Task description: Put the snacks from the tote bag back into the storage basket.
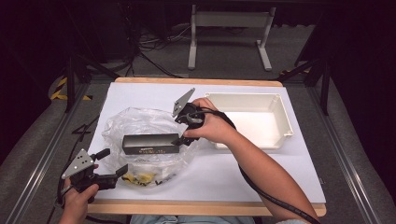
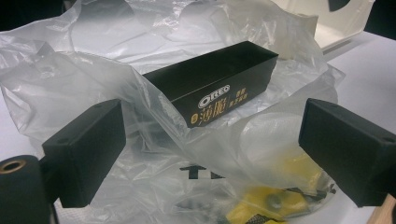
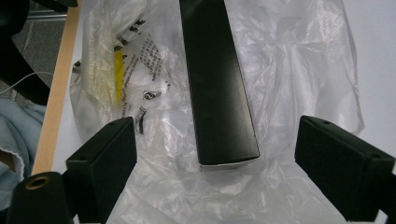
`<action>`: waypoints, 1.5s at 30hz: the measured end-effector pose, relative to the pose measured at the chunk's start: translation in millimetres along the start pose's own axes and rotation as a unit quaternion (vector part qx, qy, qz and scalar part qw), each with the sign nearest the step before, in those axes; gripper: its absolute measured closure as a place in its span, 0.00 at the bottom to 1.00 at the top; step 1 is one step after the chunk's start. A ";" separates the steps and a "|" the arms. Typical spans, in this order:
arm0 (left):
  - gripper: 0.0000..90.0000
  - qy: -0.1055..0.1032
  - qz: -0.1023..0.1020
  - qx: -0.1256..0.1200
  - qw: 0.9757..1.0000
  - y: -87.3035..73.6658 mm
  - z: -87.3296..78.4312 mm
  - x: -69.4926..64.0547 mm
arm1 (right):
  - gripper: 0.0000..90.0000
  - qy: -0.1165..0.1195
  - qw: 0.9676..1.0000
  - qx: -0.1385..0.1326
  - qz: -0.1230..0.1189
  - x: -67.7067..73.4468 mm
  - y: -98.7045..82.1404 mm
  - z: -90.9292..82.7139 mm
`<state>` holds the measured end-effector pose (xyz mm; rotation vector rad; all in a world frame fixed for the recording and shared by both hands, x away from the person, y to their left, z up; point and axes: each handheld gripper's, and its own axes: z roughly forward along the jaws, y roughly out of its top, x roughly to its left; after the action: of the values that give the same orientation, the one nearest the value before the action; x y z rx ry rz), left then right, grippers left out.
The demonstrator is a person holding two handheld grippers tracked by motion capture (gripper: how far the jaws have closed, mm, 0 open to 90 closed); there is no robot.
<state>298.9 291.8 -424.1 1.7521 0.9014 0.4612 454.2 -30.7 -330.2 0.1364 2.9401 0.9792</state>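
Both grippers open: right gripper (image 1: 183, 136) straddles the box (image 1: 150, 144) end, and closing may pinch loose bag (image 1: 116, 126) film, dragging it along.

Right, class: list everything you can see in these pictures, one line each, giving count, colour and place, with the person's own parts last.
Oreo box: one, black with gold print, lying flat on the plastic bag, mid-table.
Plastic bag: one, clear and crumpled, left half of the table, with a yellow item inside at its near edge.
Tray: one, cream, nothing in it, far right of the table.
Table: one, white top with a wooden edge.
Left gripper: one, black, jaws open, at the bag's near edge.
Right gripper: one, black, jaws open, at the box's right end.
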 end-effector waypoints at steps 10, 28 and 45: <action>0.09 -0.001 0.001 -0.003 1.000 0.4 -0.7 -0.6 | 0.05 -0.012 1.000 0.012 -0.011 -3.1 1.9 22.1; 0.09 -0.001 0.003 -0.004 1.000 1.1 -1.5 -0.7 | 0.15 0.002 0.998 0.070 -0.005 -7.3 3.5 57.6; 0.09 -0.003 0.004 -0.003 1.000 1.5 -1.6 -1.4 | 0.22 0.012 0.992 0.123 -0.004 -12.5 -2.4 80.3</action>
<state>297.5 291.5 -422.0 1.7510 0.8888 0.4634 471.7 14.1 -395.7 0.1217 3.0691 0.6191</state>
